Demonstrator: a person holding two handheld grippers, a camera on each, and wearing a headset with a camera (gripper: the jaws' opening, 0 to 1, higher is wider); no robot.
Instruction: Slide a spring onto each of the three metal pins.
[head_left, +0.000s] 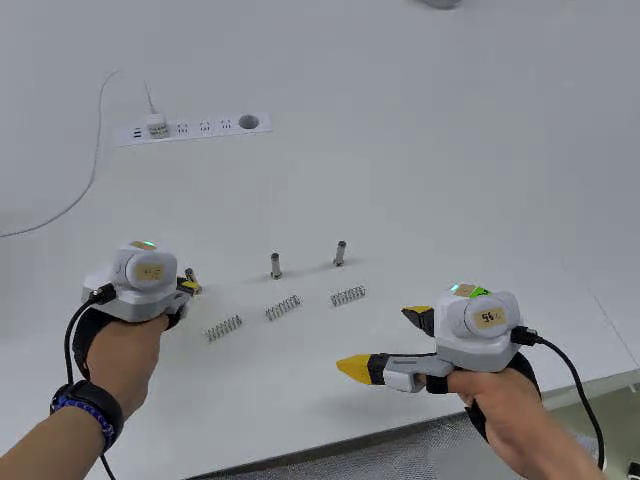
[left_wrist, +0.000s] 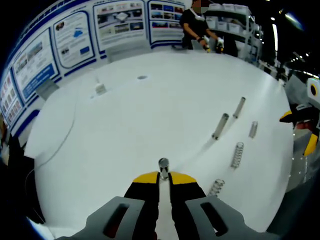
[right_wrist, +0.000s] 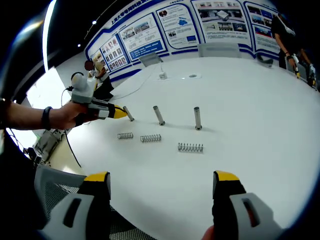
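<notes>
Left gripper (head_left: 188, 284): near left, held in the left hand (head_left: 125, 355); its yellow-tipped jaws are clenched on a metal pin.
Held pin (left_wrist: 163, 164): pinched between the two tips, its round top poking out just past them. From the right gripper view it leans. Whether its foot touches the table cannot be told.
Right gripper (head_left: 385, 340): near right, in the right hand (head_left: 500, 395); jaws spread wide with nothing between them, pointing left towards the springs.
Middle pin (head_left: 276, 265): upright on the table, right of the left gripper and apart from it.
Right pin (head_left: 340, 253): upright, a little farther back and right of the middle pin.
Left spring (head_left: 224, 327): lying flat, just right of the left hand, nearer than the pins.
Middle spring (head_left: 283, 307): flat, near side of the middle pin, not touching it.
Right spring (head_left: 348, 296): flat, near side of the right pin and closest to the right gripper's jaws.
In the way: the row of springs lies between the near edge and the two standing pins; none sits on a pin.
Table (head_left: 450, 180): white, wide and round-edged.
Power strip (head_left: 190, 127): far left, with a white plug (head_left: 157, 125) seated in it.
Cable (head_left: 88, 185): runs from the strip off to the left.
Posters (right_wrist: 165, 27): blue-framed boards along the far wall.
Person (left_wrist: 192, 25): standing beyond the far edge of the table.
Mesh surface (head_left: 400, 455): grey, just below the near table edge.
</notes>
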